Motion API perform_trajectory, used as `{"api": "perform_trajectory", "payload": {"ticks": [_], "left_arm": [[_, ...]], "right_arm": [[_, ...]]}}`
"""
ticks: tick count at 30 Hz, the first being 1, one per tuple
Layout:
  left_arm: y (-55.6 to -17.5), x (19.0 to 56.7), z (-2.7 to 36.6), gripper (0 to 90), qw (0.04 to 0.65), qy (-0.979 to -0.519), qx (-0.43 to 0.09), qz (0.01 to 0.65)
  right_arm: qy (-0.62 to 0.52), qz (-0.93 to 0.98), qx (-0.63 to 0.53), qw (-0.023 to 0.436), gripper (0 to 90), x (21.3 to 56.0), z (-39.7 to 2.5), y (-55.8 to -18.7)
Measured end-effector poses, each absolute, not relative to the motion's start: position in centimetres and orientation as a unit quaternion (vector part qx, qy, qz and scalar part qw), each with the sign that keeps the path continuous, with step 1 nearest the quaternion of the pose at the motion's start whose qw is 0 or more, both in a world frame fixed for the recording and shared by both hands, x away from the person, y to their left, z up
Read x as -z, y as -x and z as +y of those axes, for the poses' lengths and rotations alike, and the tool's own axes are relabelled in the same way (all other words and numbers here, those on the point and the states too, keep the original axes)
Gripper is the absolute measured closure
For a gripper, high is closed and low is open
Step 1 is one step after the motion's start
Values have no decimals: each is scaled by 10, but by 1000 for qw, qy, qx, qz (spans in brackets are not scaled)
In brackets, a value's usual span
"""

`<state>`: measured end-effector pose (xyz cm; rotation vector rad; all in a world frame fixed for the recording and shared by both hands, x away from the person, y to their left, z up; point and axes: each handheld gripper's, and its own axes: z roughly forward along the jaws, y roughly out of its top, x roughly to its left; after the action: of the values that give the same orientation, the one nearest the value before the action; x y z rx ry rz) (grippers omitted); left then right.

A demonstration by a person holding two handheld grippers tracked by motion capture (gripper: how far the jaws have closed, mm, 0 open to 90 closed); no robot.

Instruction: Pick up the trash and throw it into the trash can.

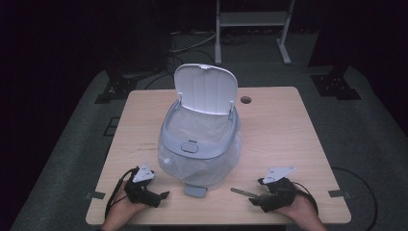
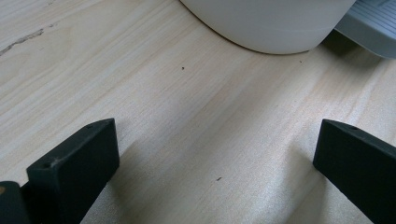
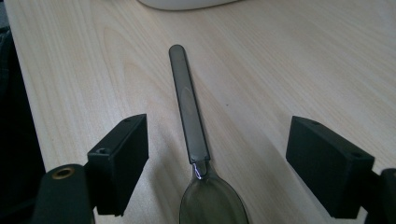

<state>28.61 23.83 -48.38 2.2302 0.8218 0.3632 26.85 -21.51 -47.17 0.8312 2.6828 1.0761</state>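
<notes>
Your pale grey plastic bin with a flip lid [image 1: 199,139] sits mid-way on the light wooden tabletop [image 1: 284,130], lid [image 1: 205,89] hinged up at the far side. It's lined with a clear plastic bag [image 1: 226,163] that drapes over the outside wall. Can't tell what's inside; the liner looks bare from the high view, but the bottom is hidden. A small grey pedal [image 1: 195,190] sticks out at the bin's near base.

Your right hand-held gripper [image 3: 217,154] rests near the tabletop's near right edge, jaws spread wide, gripping nothing. The dark translucent plastic spoon [image 3: 194,135] lies flat on the tabletop between the jaws, touching neither, handle pointing towards the bin. Its bowl is cut off at the bottom of the right gripper view. In the high view it's a thin dark sliver [image 1: 243,193] just left of that gripper.

Your left hand-held gripper [image 2: 215,154] is down at the near left, jaws also wide apart, bare wood between them. The bin's rounded base [image 2: 271,28] is near ahead, top cut off.
</notes>
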Motion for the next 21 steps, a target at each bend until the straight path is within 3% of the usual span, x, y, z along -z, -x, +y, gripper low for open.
{"api": "perform_trajectory", "payload": {"ticks": [12, 21], "left_arm": [[-286, 484, 238, 0, 360, -865, -141, 319], [-286, 484, 238, 0, 360, -865, -141, 319]], "right_arm": [[-272, 894, -348, 72, 246, 474, -215, -269], [-267, 894, -348, 86, 438, 473, -219, -268]]}}
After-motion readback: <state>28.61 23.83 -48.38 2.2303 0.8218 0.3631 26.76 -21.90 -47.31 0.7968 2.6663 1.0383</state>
